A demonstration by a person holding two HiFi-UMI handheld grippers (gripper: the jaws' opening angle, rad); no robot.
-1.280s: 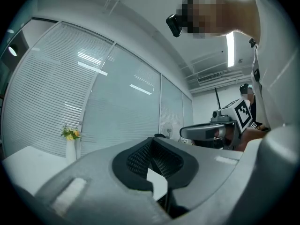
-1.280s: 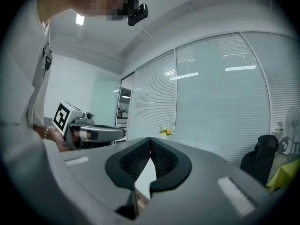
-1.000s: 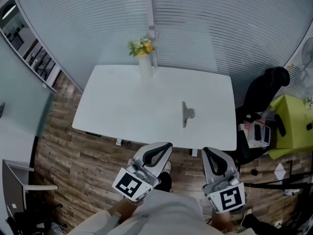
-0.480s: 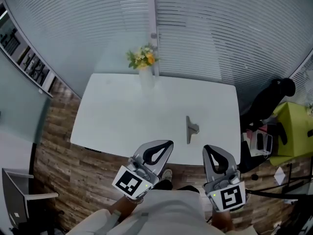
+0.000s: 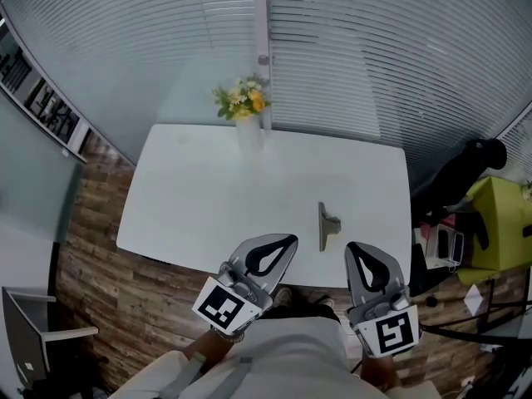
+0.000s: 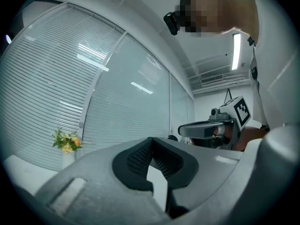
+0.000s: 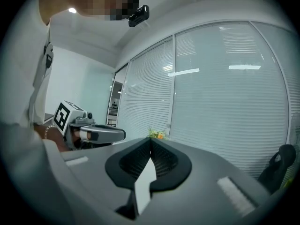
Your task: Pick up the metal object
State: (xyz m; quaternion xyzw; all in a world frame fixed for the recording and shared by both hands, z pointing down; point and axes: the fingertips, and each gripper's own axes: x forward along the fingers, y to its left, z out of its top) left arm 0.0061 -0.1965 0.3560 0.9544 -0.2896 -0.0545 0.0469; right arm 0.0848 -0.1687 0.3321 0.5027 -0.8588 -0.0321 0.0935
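The task is not yet begun in any real sense: nothing is lifted and neither claw touches anything.

At the far left you see the floor [image 5: 91,264] of brown wooden planks, with a rough, streaked grain. Next comes your left gripper [image 5: 288,242], held low in front of your body, short of the near edge of the table. Its grey plastic jaws meet at the tips and there is nothing between them. The black pads [image 6: 138,157] inside are ribbed and look rubbery.

The table [image 5: 191,198] is white, smooth and matt, with rounded corners. At its far edge stands a pale vase [image 5: 248,133] with small yellow and orange flowers [image 5: 241,100], just in front of the wall of thin horizontal blinds [image 5: 349,48].

The metal object [image 5: 325,225] lies flat on the table, right of the middle and near the front edge. It is dull grey: a long narrow strip with a short piece that sticks out to the right side. It is ahead of both claws and nearer to the right one, but apart from both.

Your right gripper [image 5: 352,250] is also pressed together at the tips and carries nothing; it hangs at the table's near edge. Further right is a black chair [image 5: 465,169].

What is left, I judge, is the whole work: to part the jaws, to reach forward to the strip, to grip it and to lift it. As the object is thin and lies flat on a smooth top, the raised side piece is probably the easier place to take hold.
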